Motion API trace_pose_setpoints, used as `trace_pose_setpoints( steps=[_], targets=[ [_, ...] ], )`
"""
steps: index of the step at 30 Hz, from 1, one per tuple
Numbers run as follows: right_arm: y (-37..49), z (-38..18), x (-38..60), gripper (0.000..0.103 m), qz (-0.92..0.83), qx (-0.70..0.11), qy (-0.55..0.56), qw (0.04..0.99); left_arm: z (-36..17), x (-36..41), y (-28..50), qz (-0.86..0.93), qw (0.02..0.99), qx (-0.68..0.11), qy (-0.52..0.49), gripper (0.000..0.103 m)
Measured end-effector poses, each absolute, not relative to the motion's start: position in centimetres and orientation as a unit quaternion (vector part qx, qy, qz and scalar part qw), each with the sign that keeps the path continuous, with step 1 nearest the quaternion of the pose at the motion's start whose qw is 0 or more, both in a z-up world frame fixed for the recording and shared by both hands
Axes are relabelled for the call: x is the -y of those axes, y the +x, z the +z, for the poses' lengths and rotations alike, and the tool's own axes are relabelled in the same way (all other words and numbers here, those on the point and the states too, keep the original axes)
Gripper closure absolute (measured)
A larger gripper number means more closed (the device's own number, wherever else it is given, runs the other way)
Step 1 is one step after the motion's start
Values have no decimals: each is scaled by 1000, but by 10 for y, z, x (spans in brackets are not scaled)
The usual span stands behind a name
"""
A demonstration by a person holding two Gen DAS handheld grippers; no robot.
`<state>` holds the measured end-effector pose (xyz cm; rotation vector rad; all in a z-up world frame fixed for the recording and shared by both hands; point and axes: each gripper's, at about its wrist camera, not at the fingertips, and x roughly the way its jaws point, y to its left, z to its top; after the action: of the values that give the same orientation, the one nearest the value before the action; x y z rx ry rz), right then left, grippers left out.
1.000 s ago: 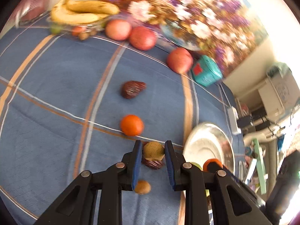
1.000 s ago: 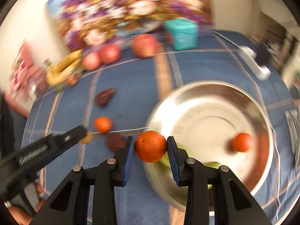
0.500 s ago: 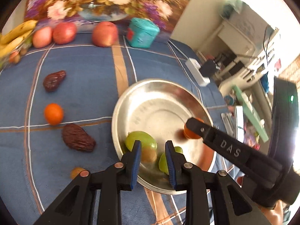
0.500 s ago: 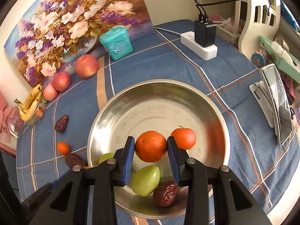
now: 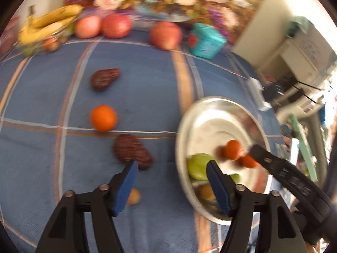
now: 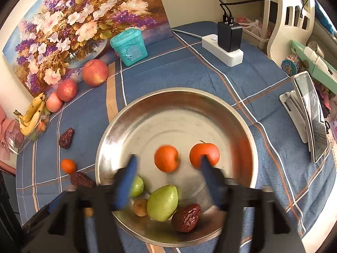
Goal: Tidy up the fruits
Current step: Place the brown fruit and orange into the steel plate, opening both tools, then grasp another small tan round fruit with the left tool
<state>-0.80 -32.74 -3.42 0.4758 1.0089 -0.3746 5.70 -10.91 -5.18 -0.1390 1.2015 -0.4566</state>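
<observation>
A steel bowl (image 6: 242,126) holds two oranges (image 6: 166,158), two green fruits (image 6: 162,202), a dark date (image 6: 186,217) and a small brown fruit (image 6: 140,207). My right gripper (image 6: 167,181) is open and empty over the bowl. My left gripper (image 5: 171,186) is open and empty above the cloth at the bowl's left rim (image 5: 181,139). On the cloth lie an orange (image 5: 103,118), two dates (image 5: 131,150), and a small brown fruit (image 5: 133,197).
Three apples (image 6: 95,72), a banana bunch (image 6: 31,116), a teal box (image 6: 128,47) and a flower painting (image 6: 80,21) stand at the back. A power strip (image 6: 223,51) and a phone on a stand (image 6: 311,118) are to the right.
My right gripper has opened and let go of the orange, which now lies in the bowl. My left gripper has opened, left the small brown fruit in the bowl, and swung left.
</observation>
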Motion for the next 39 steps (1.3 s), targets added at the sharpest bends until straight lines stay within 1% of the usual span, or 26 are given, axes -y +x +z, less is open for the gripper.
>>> trace_pose_setpoints(
  steps=[1,3,5,6,9,10,11,12,13,22,28,34,39],
  targets=[
    [-7,-35,327,25,-176,-477,223,832,-53,104,59,-195,803,-560,-62,25],
    [-6,-36,324,25,-174,-481,215,832,-55,92,63,-156,814,-557,-54,10],
    [-4,-36,320,21,-170,-485,206,833,-54,81,66,-118,827,-548,-45,2],
    [-3,-37,318,21,-167,-486,201,834,-53,75,68,-103,833,-542,-45,0],
    [-1,-36,311,21,-163,-484,185,839,-49,53,72,-60,845,-528,-52,0],
    [0,-35,307,18,-165,-484,178,841,-48,45,73,-42,849,-524,-54,0],
    [2,-35,303,8,-166,-486,171,841,-47,42,74,-33,851,-521,-53,0],
    [3,-35,297,3,-159,-488,164,843,-46,34,75,-17,854,-518,-53,0],
    [4,-35,293,1,-153,-486,161,845,-46,29,76,-7,855,-516,-52,0],
    [16,-31,250,1,-86,-489,126,859,-47,-2,76,40,852,-519,-61,0],
    [20,-34,228,1,-61,-507,95,855,-56,0,77,4,832,-547,-95,0],
    [19,-40,242,1,-86,-527,103,839,-72,16,78,-27,806,-584,-91,0],
    [13,-37,263,1,-123,-512,133,839,-80,37,75,-58,794,-601,-69,1]
  ],
)
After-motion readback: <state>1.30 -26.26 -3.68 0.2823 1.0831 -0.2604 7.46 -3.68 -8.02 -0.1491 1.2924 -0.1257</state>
